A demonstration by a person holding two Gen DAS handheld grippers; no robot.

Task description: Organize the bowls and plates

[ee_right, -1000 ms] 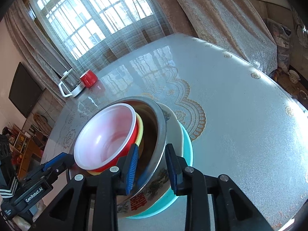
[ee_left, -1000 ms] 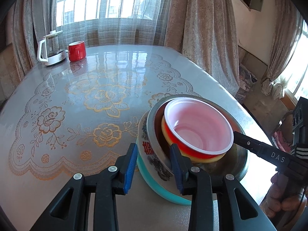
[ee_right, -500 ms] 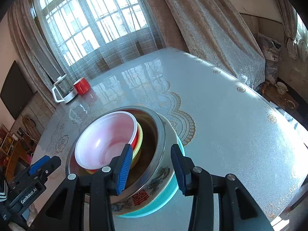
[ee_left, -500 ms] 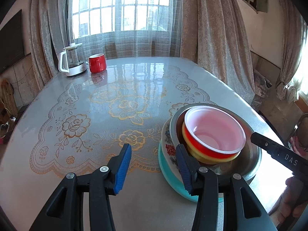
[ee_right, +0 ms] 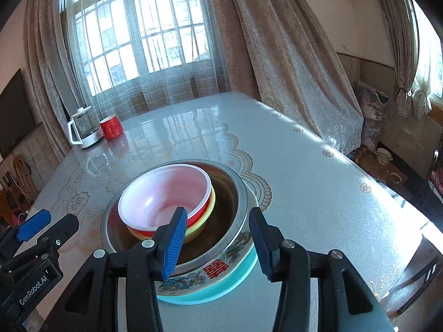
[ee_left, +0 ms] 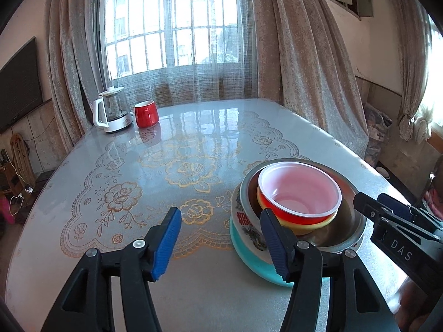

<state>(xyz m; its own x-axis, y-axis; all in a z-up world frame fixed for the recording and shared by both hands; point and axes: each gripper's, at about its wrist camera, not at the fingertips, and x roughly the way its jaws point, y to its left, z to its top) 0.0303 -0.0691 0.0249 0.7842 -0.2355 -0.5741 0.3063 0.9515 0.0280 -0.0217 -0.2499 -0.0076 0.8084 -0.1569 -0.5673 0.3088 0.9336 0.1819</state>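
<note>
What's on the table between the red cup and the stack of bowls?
Nothing. In the left wrist view, only bare flowered tablecloth lies between the red cup and the stack of bowls.

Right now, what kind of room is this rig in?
Most likely a home dining or living room. A large table under a glossy floral cover holds a stack of nested bowls, a glass kettle and a red mug; heavy curtains frame a barred window, and a dark screen hangs on the wall.

Wrist cameras: both near, angled down across bench (ee_left: 210, 138) toward window; shared: bowl stack (ee_left: 297, 207) (ee_right: 180, 215), kettle (ee_left: 110, 110).
</note>
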